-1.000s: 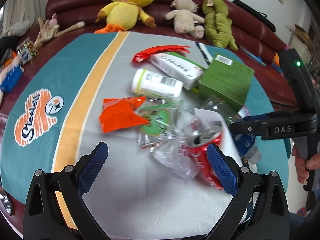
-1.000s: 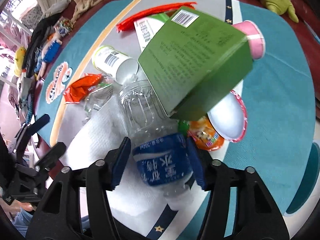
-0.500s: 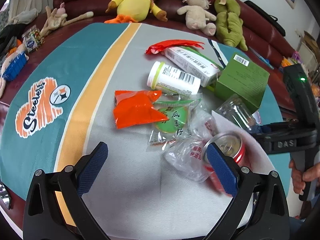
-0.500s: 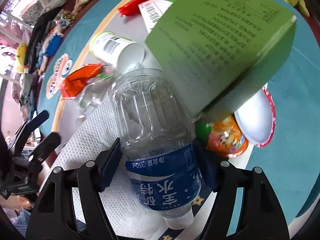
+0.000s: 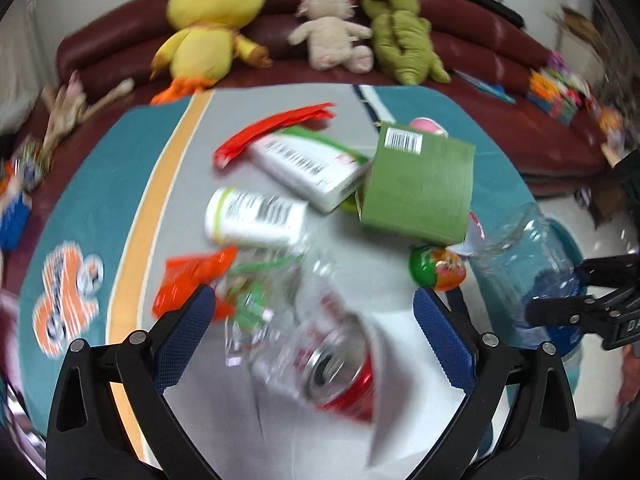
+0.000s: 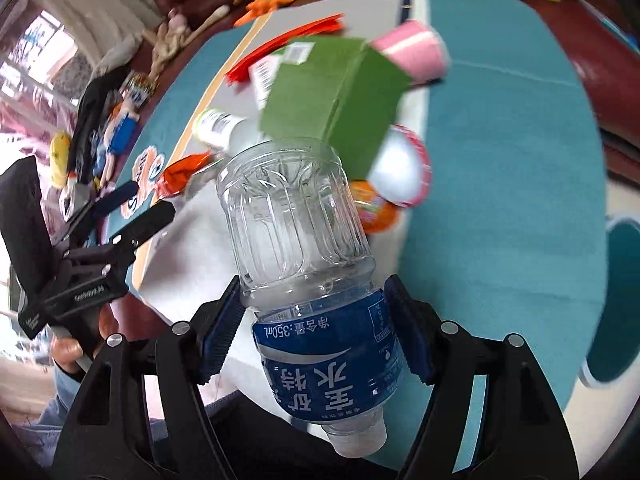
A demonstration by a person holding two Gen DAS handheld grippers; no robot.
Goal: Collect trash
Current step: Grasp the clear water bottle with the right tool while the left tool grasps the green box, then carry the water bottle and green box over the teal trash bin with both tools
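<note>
Over table (image 6: 500,184) – bottle (image 6: 304,264) clamped in right tool (image 6: 316,336); left tool (image 5: 314,320) gaping.

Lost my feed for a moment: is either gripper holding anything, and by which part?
The right gripper grips the clear water bottle across its blue label band, near the capped end. The left gripper is open, holding nothing, above the red can.

Both the left claw (image 5: 314,314) and the right claw (image 6: 314,330) are matte black plastic with triangular cut-outs, silver round screws at the joints and ribbed blue pads (image 5: 182,330) inside the fingers. White lettering marks the left handle; bare fingers (image 6: 68,350) show beneath it.
</note>
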